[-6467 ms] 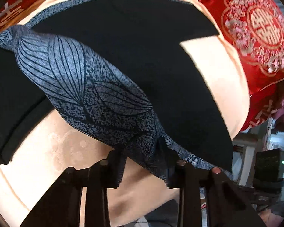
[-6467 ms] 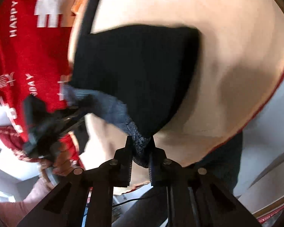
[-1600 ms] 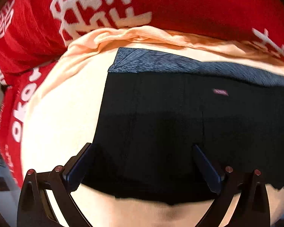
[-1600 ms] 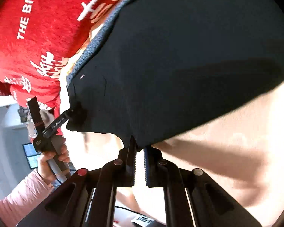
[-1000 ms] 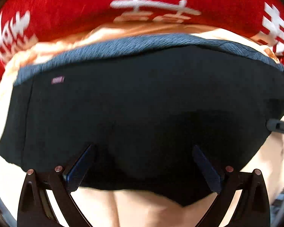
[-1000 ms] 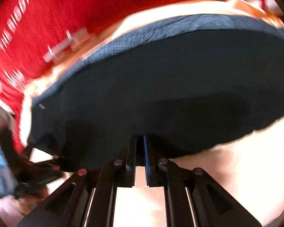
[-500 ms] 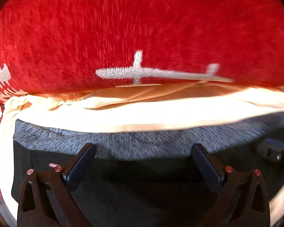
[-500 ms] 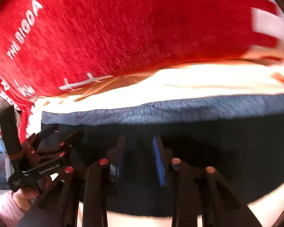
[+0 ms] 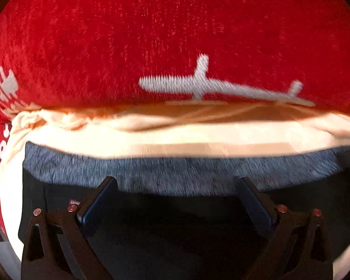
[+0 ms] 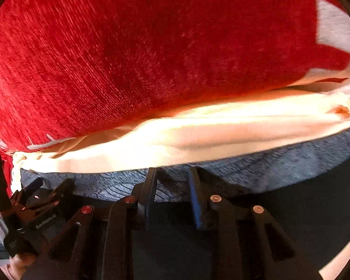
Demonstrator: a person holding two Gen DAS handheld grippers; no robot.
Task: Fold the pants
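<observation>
A red plush blanket [image 9: 151, 35] with white lettering fills the upper half of both wrist views, lying over the far edge of a cream sheet [image 9: 175, 137] that covers the bed. On that sheet lie the dark pants [image 9: 175, 233], spread flat, their grey-blue patterned waistband [image 9: 175, 175] running across the frame just below the cream strip and their black cloth filling the near part of each view.

The left gripper [image 9: 175, 200] points steeply down over the pants, its fingers [image 9: 98, 200] spread wide apart with nothing clamped between them; the tips sit at the seam where the waistband meets the black cloth. The right gripper [image 10: 172, 186] points straight down at the same band, its fingers [image 10: 196, 198] standing a narrow gap apart, the waistband visible between them and neither pad pressing on the cloth.

In the right wrist view the left gripper also shows at the lower left edge, held by a person's hand [image 10: 16, 262], its fingertips over the waistband's left end. A small pale tag [image 9: 75, 202] shows on the black cloth near the left finger.
</observation>
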